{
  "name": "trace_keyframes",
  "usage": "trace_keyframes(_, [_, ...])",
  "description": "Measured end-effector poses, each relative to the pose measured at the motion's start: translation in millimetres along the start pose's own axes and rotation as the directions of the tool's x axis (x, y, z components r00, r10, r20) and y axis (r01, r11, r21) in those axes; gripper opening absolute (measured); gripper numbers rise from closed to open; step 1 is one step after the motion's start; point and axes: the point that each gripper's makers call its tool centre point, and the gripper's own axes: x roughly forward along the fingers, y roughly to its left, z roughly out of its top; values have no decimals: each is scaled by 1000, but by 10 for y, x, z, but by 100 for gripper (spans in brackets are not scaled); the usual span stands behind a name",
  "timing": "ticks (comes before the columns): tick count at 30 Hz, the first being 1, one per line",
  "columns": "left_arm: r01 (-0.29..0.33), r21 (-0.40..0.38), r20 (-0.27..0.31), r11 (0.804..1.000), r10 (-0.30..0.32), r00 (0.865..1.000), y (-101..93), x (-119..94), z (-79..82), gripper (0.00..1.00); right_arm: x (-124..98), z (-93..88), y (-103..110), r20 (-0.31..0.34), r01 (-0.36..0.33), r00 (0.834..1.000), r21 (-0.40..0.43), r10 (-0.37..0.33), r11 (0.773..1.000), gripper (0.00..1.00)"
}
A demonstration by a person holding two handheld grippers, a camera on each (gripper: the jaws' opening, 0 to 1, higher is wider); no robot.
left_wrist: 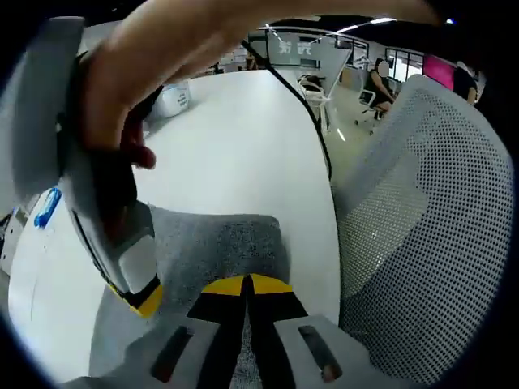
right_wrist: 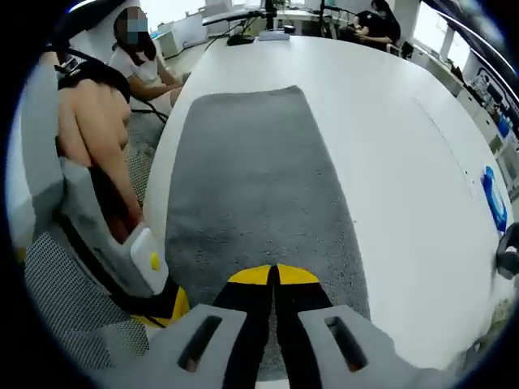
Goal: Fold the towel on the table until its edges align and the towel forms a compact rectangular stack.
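On the smooth white table (right_wrist: 389, 146), fuzzy grey rectangular towel (right_wrist: 251, 178), both tools clamping its edge.

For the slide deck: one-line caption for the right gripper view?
Right gripper shut on grey towel edge, left gripper alongside, white table.

A long white table (left_wrist: 243, 146) ran toward a bright open office. A grey mesh-backed office chair (left_wrist: 430, 235) stood just beside it. Ceiling strip lights (left_wrist: 365, 24) glowed, and seated people (right_wrist: 373, 24) worked beyond.
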Motion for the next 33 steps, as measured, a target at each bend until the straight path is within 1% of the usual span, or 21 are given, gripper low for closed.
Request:
trace_keyframes(2, [2,8,-27,1000,-2,1000,-30,46,-77,1,68,-42,15,-28,1,1000,-29,-2,1000,0])
trace_keyframes(3, [4,6,-31,1000,-4,1000,-39,54,-92,1,99,-68,22,-42,-2,999,-38,1,999,0])
trace_keyframes(4, [3,2,-36,1000,-3,999,-50,63,-121,1,130,-91,32,-47,-2,999,-52,0,999,0])
trace_keyframes(6, [-8,3,-26,1000,8,1000,-39,43,-113,1,137,-94,21,-41,8,999,-63,-10,998,0])
trace_keyframes(7, [-8,20,-34,1000,9,999,-42,43,-125,1,118,-85,13,-36,9,999,-52,-11,999,0])
trace_keyframes(8, [-4,80,-64,997,9,998,-35,44,-166,1,118,-91,10,-31,12,999,-38,-13,999,0])
trace_keyframes(9, [-2,94,-64,996,8,998,-44,48,-161,1,118,-96,0,-20,17,1000,-12,-17,1000,0])
trace_keyframes(10, [-1,91,-61,996,7,998,-56,49,-147,1,118,-97,-1,-14,18,1000,-4,-18,1000,0])
trace_keyframes(12, [13,99,-90,995,-4,996,-62,37,-162,1,116,-105,-2,15,18,1000,16,-18,1000,0])
trace_keyframes(14, [17,127,-101,992,-4,995,-85,34,-176,1,111,-113,9,24,25,999,33,-26,999,0])
trace_keyframes(16, [13,143,-106,990,3,994,-98,27,-182,1,116,-103,21,21,35,999,19,-36,999,0])
trace_keyframes(19, [1,172,-113,985,19,993,-111,20,-192,1,126,-91,25,1,47,999,5,-47,999,0])
trace_keyframes(23, [-10,183,-124,983,33,992,-128,-8,-221,1,124,-98,20,-13,53,998,8,-53,999,0])
trace_keyframes(28, [-17,238,-154,971,55,987,-154,-47,-269,1,127,-99,17,-12,61,998,30,-60,998,0])
trace_keyframes(33, [-15,227,-188,974,58,980,-163,-104,-335,1,125,-104,26,-8,65,998,60,-64,996,0])
